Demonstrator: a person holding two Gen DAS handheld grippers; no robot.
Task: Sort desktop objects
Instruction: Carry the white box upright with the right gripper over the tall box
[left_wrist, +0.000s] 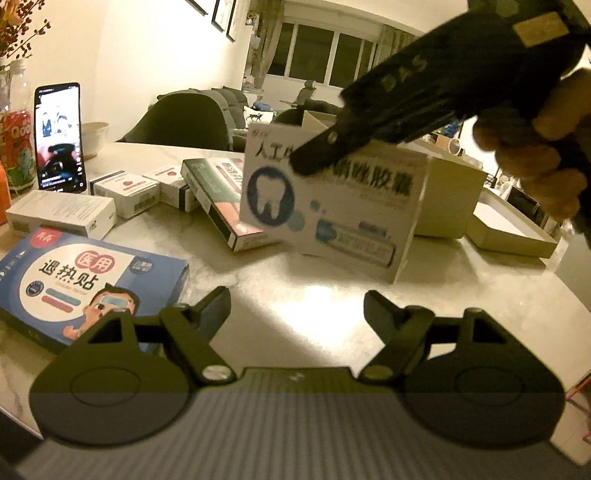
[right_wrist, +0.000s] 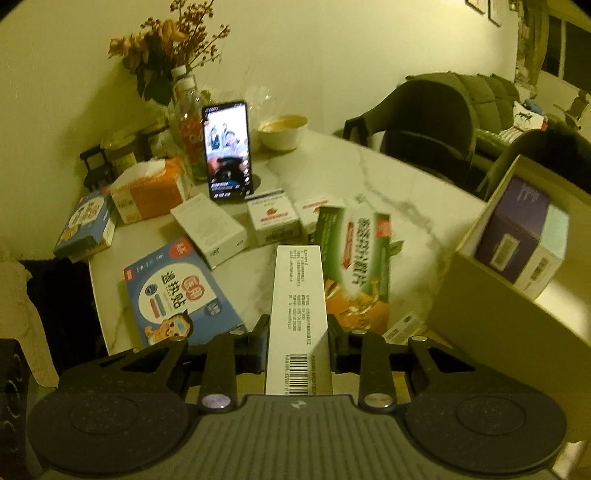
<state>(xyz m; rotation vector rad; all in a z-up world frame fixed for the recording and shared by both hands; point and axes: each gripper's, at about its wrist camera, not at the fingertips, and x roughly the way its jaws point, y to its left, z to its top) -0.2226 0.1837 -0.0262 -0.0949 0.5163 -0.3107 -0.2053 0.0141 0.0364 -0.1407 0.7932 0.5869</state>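
My right gripper (right_wrist: 298, 339) is shut on a white box with a tooth picture (left_wrist: 332, 210), its jaws pressing on both faces. In the right wrist view only the box's narrow barcode side (right_wrist: 299, 306) shows. In the left wrist view that box hangs tilted above the marble table (left_wrist: 332, 314), with the right gripper (left_wrist: 317, 155) and a hand (left_wrist: 535, 147) coming down from the upper right. My left gripper (left_wrist: 295, 310) stands open low over the table with nothing between its fingers. A blue fever-patch box (left_wrist: 85, 291) lies to its left.
An open beige carton (right_wrist: 498, 306) at the right holds a purple box (right_wrist: 517, 229); its lid (left_wrist: 509, 229) lies beside it. A green box (right_wrist: 354, 266), several small white boxes (right_wrist: 210, 229), a propped phone (right_wrist: 227, 151), a tissue box (right_wrist: 147, 188) and a bowl (right_wrist: 282, 129) crowd the table.
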